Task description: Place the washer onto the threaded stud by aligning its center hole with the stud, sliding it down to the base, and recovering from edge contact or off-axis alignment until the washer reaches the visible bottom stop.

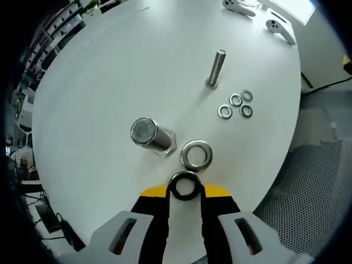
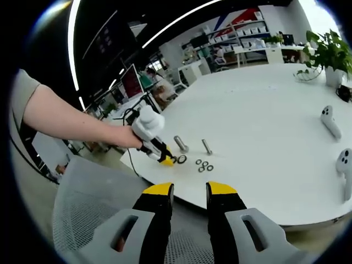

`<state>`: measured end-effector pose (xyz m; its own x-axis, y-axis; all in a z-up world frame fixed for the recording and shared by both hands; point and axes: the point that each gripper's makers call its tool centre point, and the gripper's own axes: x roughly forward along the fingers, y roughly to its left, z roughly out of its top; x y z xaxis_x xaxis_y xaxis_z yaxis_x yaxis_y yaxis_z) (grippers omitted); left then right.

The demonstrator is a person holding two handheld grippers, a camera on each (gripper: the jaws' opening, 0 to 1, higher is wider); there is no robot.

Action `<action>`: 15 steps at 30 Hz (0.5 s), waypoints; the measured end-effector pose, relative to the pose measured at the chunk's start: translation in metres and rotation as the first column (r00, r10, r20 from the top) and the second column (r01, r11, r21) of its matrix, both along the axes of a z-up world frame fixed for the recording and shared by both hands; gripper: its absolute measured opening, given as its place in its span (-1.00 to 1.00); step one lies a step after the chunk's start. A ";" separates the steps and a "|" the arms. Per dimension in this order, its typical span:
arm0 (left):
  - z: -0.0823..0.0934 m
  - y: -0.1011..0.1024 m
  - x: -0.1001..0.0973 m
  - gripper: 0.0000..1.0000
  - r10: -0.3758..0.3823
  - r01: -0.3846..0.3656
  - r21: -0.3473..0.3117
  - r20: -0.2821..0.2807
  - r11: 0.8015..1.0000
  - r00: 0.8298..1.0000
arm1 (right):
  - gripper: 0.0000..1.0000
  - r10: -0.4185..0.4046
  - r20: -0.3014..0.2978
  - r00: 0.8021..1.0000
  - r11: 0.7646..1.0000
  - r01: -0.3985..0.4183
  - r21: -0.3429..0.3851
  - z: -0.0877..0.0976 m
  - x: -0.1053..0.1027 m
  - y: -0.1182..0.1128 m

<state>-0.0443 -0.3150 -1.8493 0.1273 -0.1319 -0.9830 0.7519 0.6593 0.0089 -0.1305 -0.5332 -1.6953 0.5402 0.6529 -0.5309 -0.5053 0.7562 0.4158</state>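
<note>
the left gripper [image 1: 185,190] is holding a large washer [image 1: 185,186] clamped between its yellow-tipped jaws, the ring sitting just above the white table [image 1: 99,71], its hole facing up toward the camera. just past it a second large washer [image 1: 196,155] is lying flat on the table, and right beside that, a little to the left in the left gripper view, the thick threaded stud [image 1: 148,133] is standing on its hex base, its flat top pointing nearly at the lens. farther on, a slimmer bolt [image 1: 216,68] is standing upright with four small washers [image 1: 235,103] clustered near its foot, and two white controllers [image 1: 279,28] are resting at the far edge.

the right gripper [image 2: 189,190] is hanging back off the table edge, over a grey mesh chair seat [image 2: 82,187], jaws apart and holding nothing; from there the person's arm [image 2: 71,124] is reaching in.

i'd judge the step to be carrying: the washer is gripped but not yet over the stud. the next move is calling for shifting it across above the stud's top, levelling the ring so its hole centres on the axis, then lowering it to the hex base.
</note>
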 end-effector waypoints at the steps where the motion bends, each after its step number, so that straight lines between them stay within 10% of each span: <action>1: 0.000 -0.001 -0.002 -0.62 -0.005 0.005 0.003 0.001 1.000 1.000 | -0.48 0.002 -0.001 1.000 1.000 -0.002 -0.001 0.000 0.000 0.000; 15: 0.030 0.003 0.010 -0.62 -0.077 0.078 -0.006 0.063 0.997 0.995 | -0.48 0.013 -0.002 1.000 1.000 -0.013 -0.002 0.000 -0.001 0.002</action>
<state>-0.0343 -0.3120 -1.8197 0.1779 -0.1524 -0.9722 0.7990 0.5991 0.0523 -0.1316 -0.5316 -1.6957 0.5309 0.6585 -0.5334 -0.5141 0.7506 0.4150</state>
